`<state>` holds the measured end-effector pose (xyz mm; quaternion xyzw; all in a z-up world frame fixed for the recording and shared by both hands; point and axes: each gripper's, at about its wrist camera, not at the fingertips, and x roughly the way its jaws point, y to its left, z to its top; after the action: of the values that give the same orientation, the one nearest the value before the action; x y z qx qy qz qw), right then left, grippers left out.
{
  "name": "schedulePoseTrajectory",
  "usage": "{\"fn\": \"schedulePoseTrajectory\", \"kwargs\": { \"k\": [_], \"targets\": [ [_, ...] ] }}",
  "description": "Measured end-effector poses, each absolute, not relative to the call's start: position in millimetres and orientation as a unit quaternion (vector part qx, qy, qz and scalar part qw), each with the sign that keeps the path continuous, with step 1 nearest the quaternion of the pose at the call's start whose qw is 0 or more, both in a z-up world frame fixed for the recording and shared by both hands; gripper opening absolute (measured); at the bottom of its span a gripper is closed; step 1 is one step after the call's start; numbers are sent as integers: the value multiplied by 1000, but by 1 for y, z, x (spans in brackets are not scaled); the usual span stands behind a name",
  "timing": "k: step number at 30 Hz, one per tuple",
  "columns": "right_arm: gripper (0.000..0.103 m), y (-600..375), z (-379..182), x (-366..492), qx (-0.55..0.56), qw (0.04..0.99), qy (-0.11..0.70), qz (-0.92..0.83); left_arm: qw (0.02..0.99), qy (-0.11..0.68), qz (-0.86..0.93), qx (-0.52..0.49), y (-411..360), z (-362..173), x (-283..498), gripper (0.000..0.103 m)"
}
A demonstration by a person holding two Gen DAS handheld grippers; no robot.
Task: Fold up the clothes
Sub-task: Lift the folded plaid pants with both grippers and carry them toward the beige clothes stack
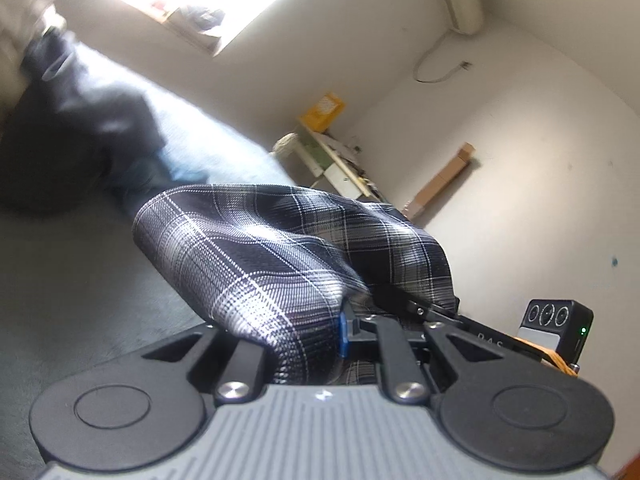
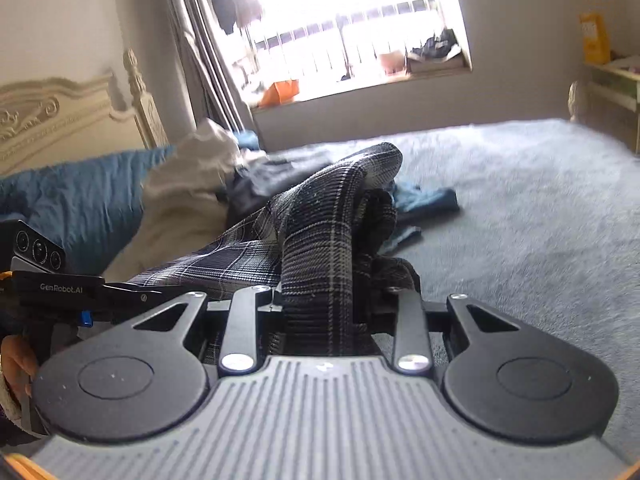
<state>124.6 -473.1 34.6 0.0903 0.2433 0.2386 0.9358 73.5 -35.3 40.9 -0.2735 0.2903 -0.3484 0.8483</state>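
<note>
A dark plaid garment with white check lines is bunched over my left gripper, which is shut on it; the fingertips are hidden under the cloth. In the right wrist view the same plaid garment drapes over my right gripper, which is shut on it, and stretches left toward the other gripper. Both grippers hold the garment above the grey bed cover. The right gripper's body also shows in the left wrist view.
A pile of dark and blue clothes and a cream blanket lie near the blue pillow and the headboard. A shelf stands by the far wall; a window is behind the bed.
</note>
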Motion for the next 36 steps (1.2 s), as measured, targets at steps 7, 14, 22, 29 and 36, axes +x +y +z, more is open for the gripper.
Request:
{"fn": "schedulePoseTrajectory", "kwargs": {
  "k": [7,14,22,29,36],
  "targets": [
    [28,-512,67,82,125,950,163,235,864,258,-381,-204,-88,113,61,14],
    [28,-591,110,59,118,964,109,212,854,234,-436,-162,-187,156,70,14],
    [28,-702,130,57,111,978,96,149,821,237,-502,-136,-308,161,125,14],
    [28,-793,119,69,119,983,111,88,782,257,-551,-136,-407,135,173,14],
    [28,-867,85,87,127,980,145,39,737,295,-588,-153,-498,87,227,14]
  ]
}}
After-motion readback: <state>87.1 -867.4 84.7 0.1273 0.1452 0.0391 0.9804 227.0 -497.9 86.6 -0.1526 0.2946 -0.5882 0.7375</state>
